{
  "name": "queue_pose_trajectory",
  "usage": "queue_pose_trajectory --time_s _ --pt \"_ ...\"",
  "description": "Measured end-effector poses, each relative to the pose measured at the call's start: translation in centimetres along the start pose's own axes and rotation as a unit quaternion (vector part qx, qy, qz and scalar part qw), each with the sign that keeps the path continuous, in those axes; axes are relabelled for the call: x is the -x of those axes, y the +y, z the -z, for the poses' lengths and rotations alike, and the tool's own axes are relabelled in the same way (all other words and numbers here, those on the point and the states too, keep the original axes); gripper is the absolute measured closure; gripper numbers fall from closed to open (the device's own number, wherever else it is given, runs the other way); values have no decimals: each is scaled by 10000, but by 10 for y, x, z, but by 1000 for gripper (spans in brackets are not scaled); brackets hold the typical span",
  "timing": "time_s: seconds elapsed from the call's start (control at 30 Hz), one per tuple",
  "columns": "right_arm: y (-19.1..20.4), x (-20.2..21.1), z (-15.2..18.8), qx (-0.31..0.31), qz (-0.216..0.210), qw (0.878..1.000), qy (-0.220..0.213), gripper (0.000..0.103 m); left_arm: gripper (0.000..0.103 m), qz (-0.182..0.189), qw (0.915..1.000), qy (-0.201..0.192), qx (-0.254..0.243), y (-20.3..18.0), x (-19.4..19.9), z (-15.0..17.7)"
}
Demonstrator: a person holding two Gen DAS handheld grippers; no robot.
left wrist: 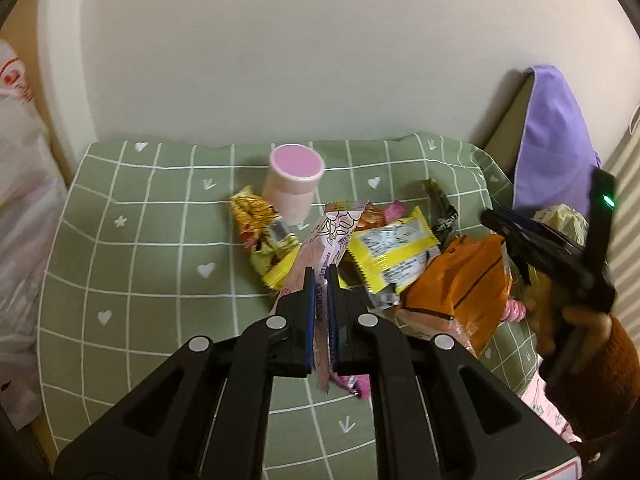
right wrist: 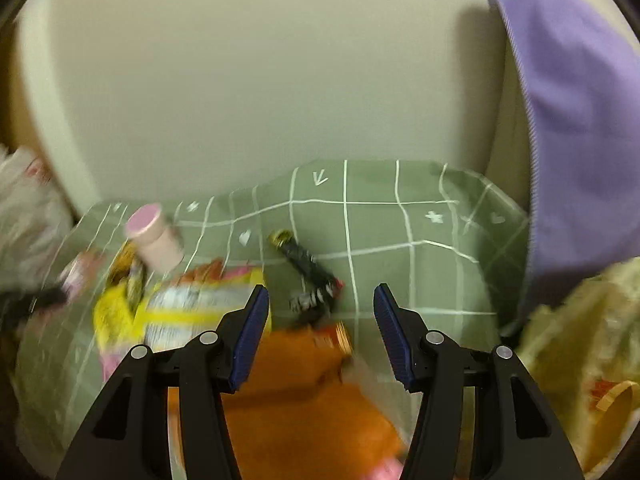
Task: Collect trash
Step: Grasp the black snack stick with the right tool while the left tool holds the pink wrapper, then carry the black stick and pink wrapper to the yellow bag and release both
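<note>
- My left gripper (left wrist: 320,280) is pinching a pink wrapper (left wrist: 320,248), jaws nearly closed on it.
- My right gripper (right wrist: 320,332) is hovering, jaws wide, over an orange packet (right wrist: 296,392).
- Remaining wrappers are lying on the green cloth (left wrist: 140,240), at twelve o'clock from my left jaws.

1. One pink cup (left wrist: 295,184), beyond the left gripper (left wrist: 320,276).
2. About seven snack wrappers (left wrist: 394,254) in a heap ahead of it; exact count unclear.
3. One green checked cloth (left wrist: 132,240) beneath.
4. One purple cloth (left wrist: 556,140), far right.
5. Two grippers.
</note>
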State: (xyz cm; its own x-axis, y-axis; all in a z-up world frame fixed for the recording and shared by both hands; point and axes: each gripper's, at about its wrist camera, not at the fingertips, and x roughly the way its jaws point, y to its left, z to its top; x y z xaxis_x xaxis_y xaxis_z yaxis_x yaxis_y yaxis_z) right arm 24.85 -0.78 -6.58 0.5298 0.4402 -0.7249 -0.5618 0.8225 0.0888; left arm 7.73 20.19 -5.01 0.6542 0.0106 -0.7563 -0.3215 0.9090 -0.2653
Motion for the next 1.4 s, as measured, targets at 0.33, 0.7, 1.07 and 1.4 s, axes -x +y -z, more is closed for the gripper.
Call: queue_pose_trajectory --time_s 0.33,0.7,1.07,1.4 --pt "-1 -54 -14 -317 219 9972 635 79 98 -65 9999 -96 116 15 2 3" --pt "1 49 -27 -224 107 9991 -346 80 96 330 9980 517 -133 4 -34 10" --pt "-10 89 -9 -351 336 9971 -593 80 67 844 9941 601 -306 9 -25 -7" --pt "-26 109 21 -567 420 9956 -619 80 60 891 9849 1079 -1016 -20 -44 -14"
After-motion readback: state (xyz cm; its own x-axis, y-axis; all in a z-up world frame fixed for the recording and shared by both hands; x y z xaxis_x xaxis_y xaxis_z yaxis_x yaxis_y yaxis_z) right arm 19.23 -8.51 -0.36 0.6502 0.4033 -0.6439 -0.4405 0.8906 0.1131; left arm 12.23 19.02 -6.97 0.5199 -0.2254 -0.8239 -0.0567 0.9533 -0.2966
